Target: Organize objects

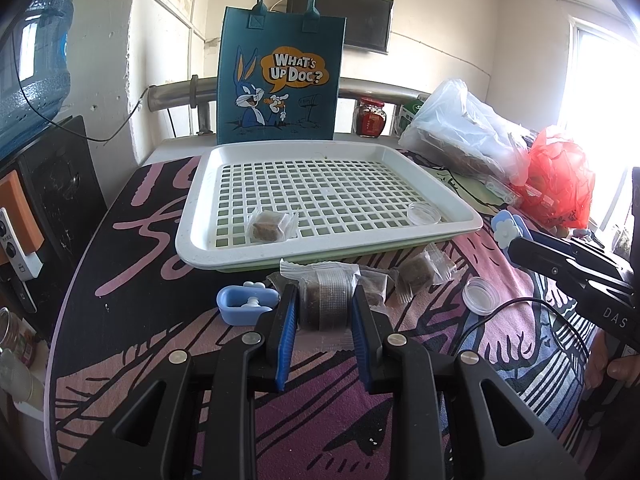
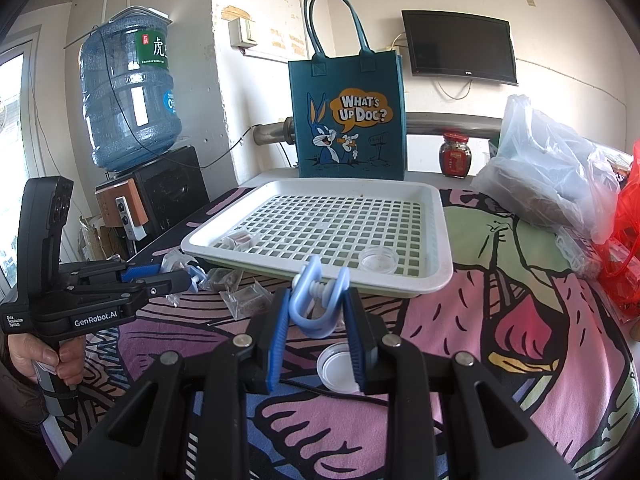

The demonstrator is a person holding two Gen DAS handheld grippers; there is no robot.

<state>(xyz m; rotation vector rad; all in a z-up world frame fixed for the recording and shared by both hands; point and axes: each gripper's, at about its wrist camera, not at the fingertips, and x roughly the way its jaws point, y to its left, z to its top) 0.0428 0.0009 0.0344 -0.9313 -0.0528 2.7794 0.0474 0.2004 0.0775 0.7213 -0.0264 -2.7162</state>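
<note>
White tray [image 1: 192, 236] w/ grid floor sits mid-table on the printed cloth [image 1: 120, 280]; in it are 2 things: one wrapped brown cube [image 1: 269, 225] near its front-left corner and one clear round lid [image 1: 424, 213] at front-right. In front of the tray, loose on the cloth: approx. 3 more wrapped cubes in a cluster (wrappers overlap, so count is rough), the biggest being a wrapped block [image 1: 326, 298] that the left gripper [image 1: 325, 300] has its blue pads around, jaws narrowed onto it, pack touching both pads. A blue clip [image 1: 245, 305] lies just left of that gripper, and a second clear lid [image 1: 482, 294] lies to the right on the cloth. So 2 lids total, 2 blue clips total: the other clip [image 2: 318, 304] is pinched in the right gripper [image 2: 318, 312], held upright above the cloth, just short of the tray's front rim, jaws closed in on its sides. Behind the tray stands a teal tote [image 1: 280, 80] (contents not visible), upright against the rail. To the right: one red-lidded jar [image 1: 370, 117], one clear plastic bag [image 1: 464, 132] w/ dark stuff inside, one red bag [image 1: 560, 184].
</note>
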